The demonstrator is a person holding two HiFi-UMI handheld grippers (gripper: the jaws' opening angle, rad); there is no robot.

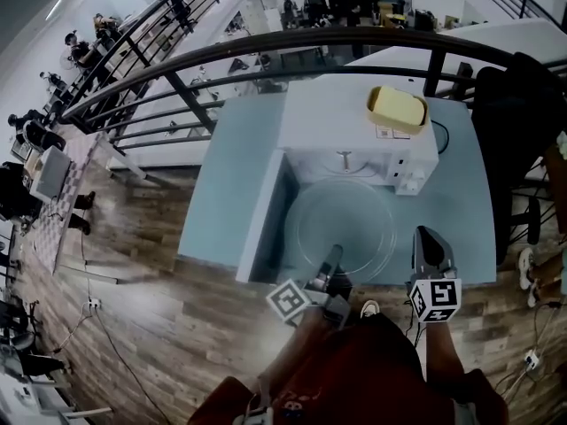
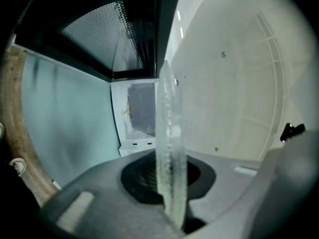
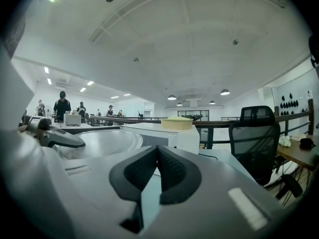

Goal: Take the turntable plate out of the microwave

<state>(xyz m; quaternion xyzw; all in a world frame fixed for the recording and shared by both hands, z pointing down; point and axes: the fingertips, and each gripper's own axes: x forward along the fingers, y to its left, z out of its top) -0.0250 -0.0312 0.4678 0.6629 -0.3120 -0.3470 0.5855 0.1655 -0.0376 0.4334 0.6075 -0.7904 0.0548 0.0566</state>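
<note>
The clear glass turntable plate (image 1: pixel 341 224) hangs level in front of the open white microwave (image 1: pixel 328 113), outside the cavity. My left gripper (image 1: pixel 334 257) is shut on the plate's near rim. In the left gripper view the plate (image 2: pixel 169 123) shows edge-on as an upright glass strip pinched between the dark pads of the left gripper (image 2: pixel 169 183). My right gripper (image 1: pixel 428 237) hovers just right of the plate and is shut with nothing in it. In the right gripper view the right gripper (image 3: pixel 158 156) has its pads together, and the plate (image 3: pixel 94 141) lies to its left.
The microwave door (image 1: pixel 264 211) stands open at the left. A yellow dish (image 1: pixel 398 107) sits on top of the microwave. The light blue table (image 1: pixel 217 202) carries the microwave. A dark railing (image 1: pixel 266 47) runs behind it, and a black office chair (image 3: pixel 254 138) stands at the right.
</note>
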